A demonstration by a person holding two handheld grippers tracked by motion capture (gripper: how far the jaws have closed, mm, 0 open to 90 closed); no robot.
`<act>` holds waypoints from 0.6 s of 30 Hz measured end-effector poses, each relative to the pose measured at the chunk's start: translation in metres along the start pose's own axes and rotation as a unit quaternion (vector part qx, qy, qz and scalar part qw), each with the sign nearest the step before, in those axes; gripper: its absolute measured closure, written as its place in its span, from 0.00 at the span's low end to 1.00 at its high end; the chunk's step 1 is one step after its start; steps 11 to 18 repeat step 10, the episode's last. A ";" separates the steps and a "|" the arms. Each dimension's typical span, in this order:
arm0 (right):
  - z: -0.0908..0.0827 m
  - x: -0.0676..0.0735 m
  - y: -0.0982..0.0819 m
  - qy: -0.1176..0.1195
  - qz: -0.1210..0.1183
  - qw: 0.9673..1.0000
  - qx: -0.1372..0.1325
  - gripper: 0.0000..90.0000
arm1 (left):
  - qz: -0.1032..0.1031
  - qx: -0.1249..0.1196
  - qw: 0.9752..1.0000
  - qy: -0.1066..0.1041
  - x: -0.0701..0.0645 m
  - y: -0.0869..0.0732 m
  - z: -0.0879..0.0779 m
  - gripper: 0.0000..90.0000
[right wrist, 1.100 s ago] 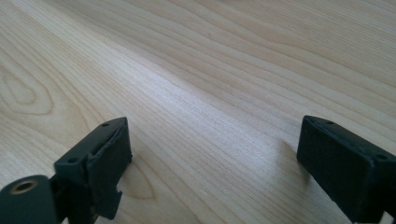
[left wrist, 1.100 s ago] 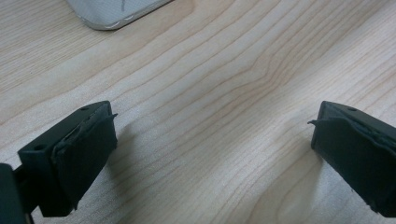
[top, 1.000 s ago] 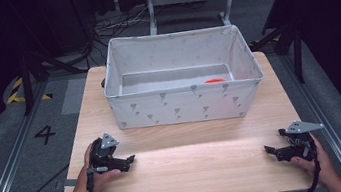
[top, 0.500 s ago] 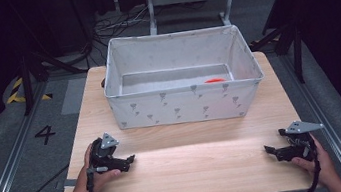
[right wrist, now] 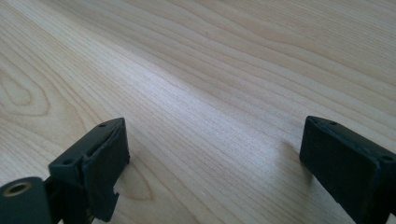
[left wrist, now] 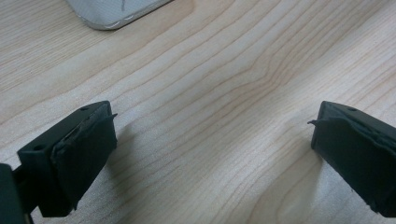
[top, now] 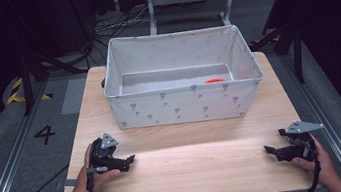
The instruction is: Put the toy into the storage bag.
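Both grippers, left [top: 129,160] and right [top: 268,150], rest wide open and empty; fabric bin [top: 187,104] lies ahead, left gripper nearer.

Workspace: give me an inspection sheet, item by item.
Surface: light wooden table, bare near the person.
Job's things: grey fabric bin at the far side; an orange object inside, too hidden to name.
Clutter: nothing seen.
Grippers: left gripper and right gripper low over the front edge, jaws wide apart, holding nothing.
Cables: one trails from each gripper; more lie on the floor behind.
Surroundings: dark room, floor marked 4.
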State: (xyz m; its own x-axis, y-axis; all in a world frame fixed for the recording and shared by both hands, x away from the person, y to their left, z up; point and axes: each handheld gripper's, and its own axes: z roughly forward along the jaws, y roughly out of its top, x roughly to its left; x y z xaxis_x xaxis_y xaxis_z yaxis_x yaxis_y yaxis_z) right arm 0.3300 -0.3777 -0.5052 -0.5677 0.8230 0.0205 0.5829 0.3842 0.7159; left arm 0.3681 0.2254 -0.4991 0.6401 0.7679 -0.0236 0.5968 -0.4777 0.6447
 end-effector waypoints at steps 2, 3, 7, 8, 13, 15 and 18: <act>0.000 0.000 0.000 0.000 0.000 1.000 0.000 0.10 | -0.001 0.001 1.000 0.000 0.000 0.000 0.000 0.00; 0.000 0.000 0.000 0.000 0.000 1.000 0.000 0.10 | 0.000 0.000 1.000 0.000 0.000 0.000 0.000 0.00; 0.000 0.000 0.000 0.000 0.000 1.000 0.000 0.10 | -0.002 -0.001 1.000 0.000 0.000 0.000 0.000 0.00; 0.000 0.000 0.000 0.000 0.000 1.000 0.000 0.10 | -0.007 0.000 1.000 0.000 0.000 0.000 0.000 0.00; 0.000 0.000 0.000 -0.001 0.002 1.000 0.000 0.10 | -0.003 0.000 1.000 0.004 0.001 0.000 0.000 0.00; 0.000 0.000 0.000 -0.001 0.002 1.000 0.000 0.10 | -0.003 0.000 1.000 0.004 0.001 0.000 0.000 0.00; 0.000 0.000 0.000 -0.001 0.002 1.000 0.000 0.10 | -0.003 0.000 1.000 0.004 0.001 0.000 0.000 0.00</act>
